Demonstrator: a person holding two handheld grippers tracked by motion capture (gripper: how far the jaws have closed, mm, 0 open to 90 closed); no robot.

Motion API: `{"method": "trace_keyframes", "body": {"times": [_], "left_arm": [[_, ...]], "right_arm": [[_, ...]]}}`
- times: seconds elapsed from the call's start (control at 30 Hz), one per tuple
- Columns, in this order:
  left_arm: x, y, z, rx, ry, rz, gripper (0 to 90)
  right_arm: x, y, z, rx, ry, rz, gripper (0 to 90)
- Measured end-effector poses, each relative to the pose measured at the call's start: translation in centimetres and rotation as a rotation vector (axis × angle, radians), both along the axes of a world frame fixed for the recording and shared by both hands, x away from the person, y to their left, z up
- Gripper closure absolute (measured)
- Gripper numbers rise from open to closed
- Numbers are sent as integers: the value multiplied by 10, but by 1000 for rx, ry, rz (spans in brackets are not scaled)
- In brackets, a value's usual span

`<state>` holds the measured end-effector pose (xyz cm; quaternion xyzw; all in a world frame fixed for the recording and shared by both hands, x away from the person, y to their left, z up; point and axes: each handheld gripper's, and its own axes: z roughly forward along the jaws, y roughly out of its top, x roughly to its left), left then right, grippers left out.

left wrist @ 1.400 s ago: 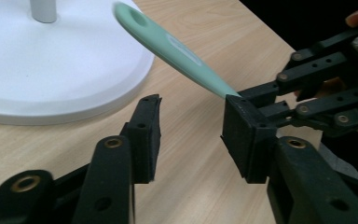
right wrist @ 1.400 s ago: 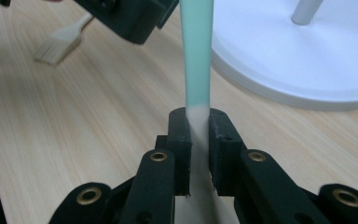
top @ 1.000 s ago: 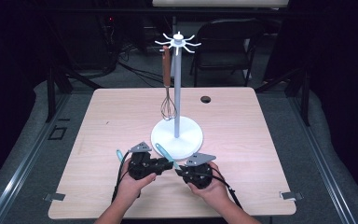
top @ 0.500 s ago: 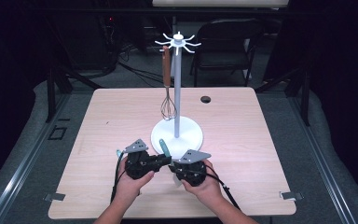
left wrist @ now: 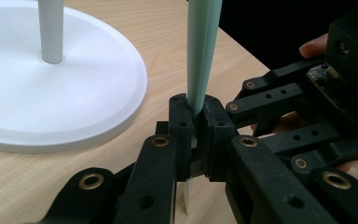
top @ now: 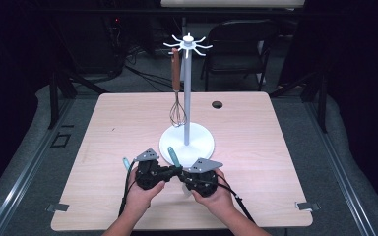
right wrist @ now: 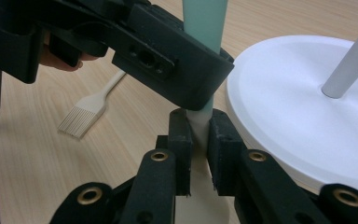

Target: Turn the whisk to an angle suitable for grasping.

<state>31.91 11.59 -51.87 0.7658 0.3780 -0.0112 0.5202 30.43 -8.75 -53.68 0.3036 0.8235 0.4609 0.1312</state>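
Observation:
A utensil with a teal handle (top: pixel 173 156) and a cream lower part stands nearly upright near the table's front, between my two grippers. My left gripper (top: pixel 171 172) has just been closing its jaws and now pinches the teal handle (left wrist: pixel 200 79) between its pads. In its own view my left gripper (left wrist: pixel 196 106) is shut on that handle. Just below, my right gripper (top: pixel 182 178) grips the cream neck (right wrist: pixel 199 122). My right gripper (right wrist: pixel 198 123) sits directly under the left gripper's body (right wrist: pixel 168 51).
The white stand's round base (top: pixel 202 142) lies just beyond the grippers, its pole rising to a hooked top. A wire whisk (top: pixel 177 110) with a brown handle hangs from it. A cream-bristled brush (right wrist: pixel 81 116) lies on the table to the left, its teal tip (top: pixel 126 162) beside the left hand.
The left gripper has moved right against the right gripper and its jaws have closed on the teal handle. The handle has tipped up from slanting to nearly upright.

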Motion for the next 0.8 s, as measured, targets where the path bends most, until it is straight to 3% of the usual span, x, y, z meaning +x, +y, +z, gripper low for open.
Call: {"method": "trace_keyframes", "body": {"times": [0.17, 0.33, 0.63, 0.8], "left_arm": [[1, 0, 0, 7, -5, -2, 846], [3, -3, 0, 6, -8, 0, 846], [9, -23, 1, 15, -23, 5, 846], [12, -32, 1, 27, -35, 0, 846]], "right_arm": [[-2, -4, 1, 0, 8, 5, 740], [-12, -22, 3, -12, 2, 12, 713], [-18, -74, 1, -27, 13, -81, 681], [-13, -90, -4, -6, 26, -134, 658]]}}
